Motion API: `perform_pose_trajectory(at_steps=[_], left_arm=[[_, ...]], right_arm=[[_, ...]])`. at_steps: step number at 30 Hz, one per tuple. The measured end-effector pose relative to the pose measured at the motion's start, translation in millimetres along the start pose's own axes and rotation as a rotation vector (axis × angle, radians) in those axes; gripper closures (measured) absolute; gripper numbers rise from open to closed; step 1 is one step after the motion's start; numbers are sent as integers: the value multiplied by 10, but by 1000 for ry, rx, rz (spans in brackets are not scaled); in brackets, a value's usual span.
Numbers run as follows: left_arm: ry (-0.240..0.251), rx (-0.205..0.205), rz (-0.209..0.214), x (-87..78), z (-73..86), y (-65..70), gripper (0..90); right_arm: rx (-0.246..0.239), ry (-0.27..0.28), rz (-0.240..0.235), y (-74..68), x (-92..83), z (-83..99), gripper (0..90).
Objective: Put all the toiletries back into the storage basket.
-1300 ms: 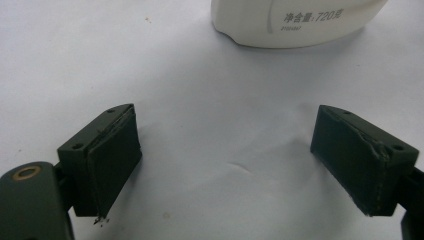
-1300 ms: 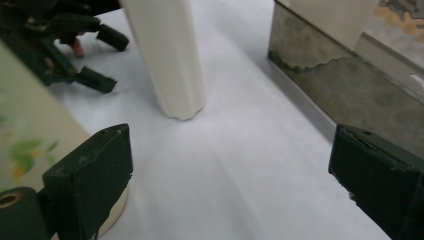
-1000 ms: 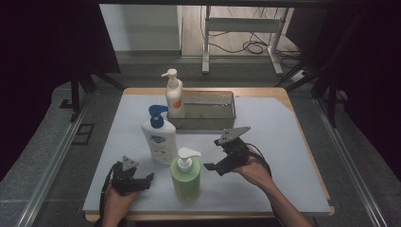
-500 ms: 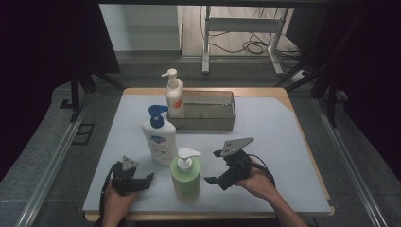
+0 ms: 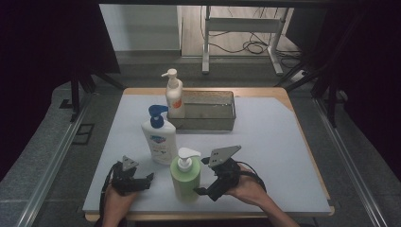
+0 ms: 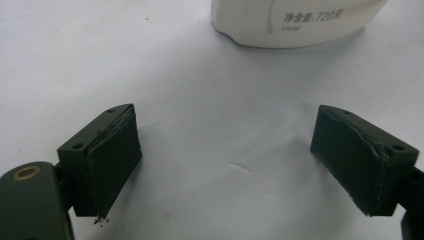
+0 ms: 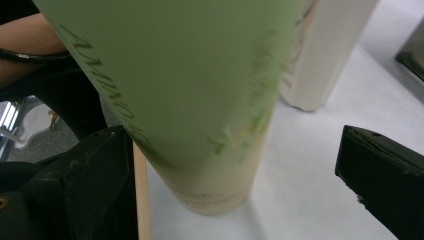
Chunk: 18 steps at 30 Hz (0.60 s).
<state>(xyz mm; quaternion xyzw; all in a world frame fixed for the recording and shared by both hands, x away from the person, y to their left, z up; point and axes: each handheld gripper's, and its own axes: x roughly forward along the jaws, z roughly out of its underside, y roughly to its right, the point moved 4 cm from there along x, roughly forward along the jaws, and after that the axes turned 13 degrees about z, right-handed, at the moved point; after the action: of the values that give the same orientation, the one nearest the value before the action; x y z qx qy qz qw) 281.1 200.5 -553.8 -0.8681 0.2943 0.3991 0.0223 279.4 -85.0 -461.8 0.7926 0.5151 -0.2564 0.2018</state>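
Observation:
A green pump bottle [image 5: 186, 178] stands upright near the table's front edge. My right gripper [image 5: 204, 178] is low at its right side, open, with a jaw on either side of the bottle's base. In the right gripper view the green bottle [image 7: 190, 100] stands between the jaws of that gripper [image 7: 235, 170], and the far jaw is clear of it. My left gripper [image 5: 147, 179] rests open on the table left of the green bottle. It points at the base of a white bottle with a blue pump [image 5: 159, 137], seen close ahead as the white bottle [image 6: 295, 22] beyond the empty left gripper [image 6: 225, 145].
A metal tray [image 5: 228, 112] sits at the back middle of the white table top [image 5: 269, 142]. A white pump bottle with an orange label [image 5: 174, 97] stands at the tray's left end. The table's front edge [image 5: 283, 213] lies just under both hands.
My right gripper has dropped and moved left, closing in on the green bottle's lower part. The left gripper and the bottles have stayed put.

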Motion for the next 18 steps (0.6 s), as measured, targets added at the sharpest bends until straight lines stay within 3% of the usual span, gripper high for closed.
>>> perform_pose_trajectory(at_steps=[18], left_arm=[[-1,2,-1,0,0,-1,118]], right_arm=[[-35,26,-21,-199,235,-189,37]])
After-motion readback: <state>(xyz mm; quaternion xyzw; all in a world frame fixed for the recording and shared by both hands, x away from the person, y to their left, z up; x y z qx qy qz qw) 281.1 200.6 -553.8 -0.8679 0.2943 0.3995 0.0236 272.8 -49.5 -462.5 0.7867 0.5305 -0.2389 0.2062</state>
